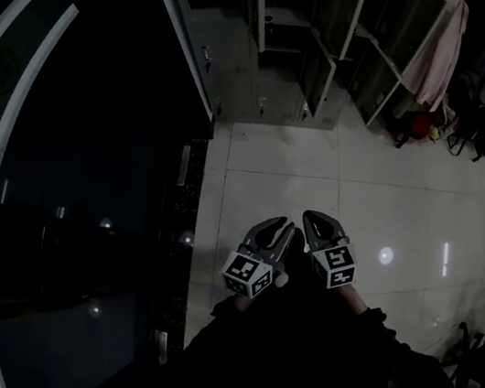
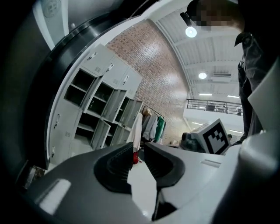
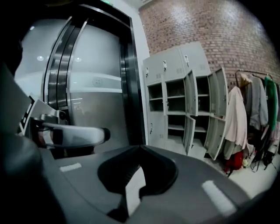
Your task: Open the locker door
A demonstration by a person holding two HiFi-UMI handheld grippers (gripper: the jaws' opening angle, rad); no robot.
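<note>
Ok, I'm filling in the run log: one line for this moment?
position: away from grey metal lockers | left gripper: open, empty | right gripper: shut, empty | locker contact: none

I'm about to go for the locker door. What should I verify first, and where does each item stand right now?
1. Right gripper ready to take a handle: not ok. Its jaws are shut, with nothing between them.
2. Left gripper free: ok. Its jaws are slightly apart and empty.
3. Lockers within reach: not ok. They stand well off across the tiled floor.
4. A closed door left to open: ok. The top-row door is shut, while several open doors already hang out.
5. Handle or latch type on that door: cannot tell, too small from here.
</note>
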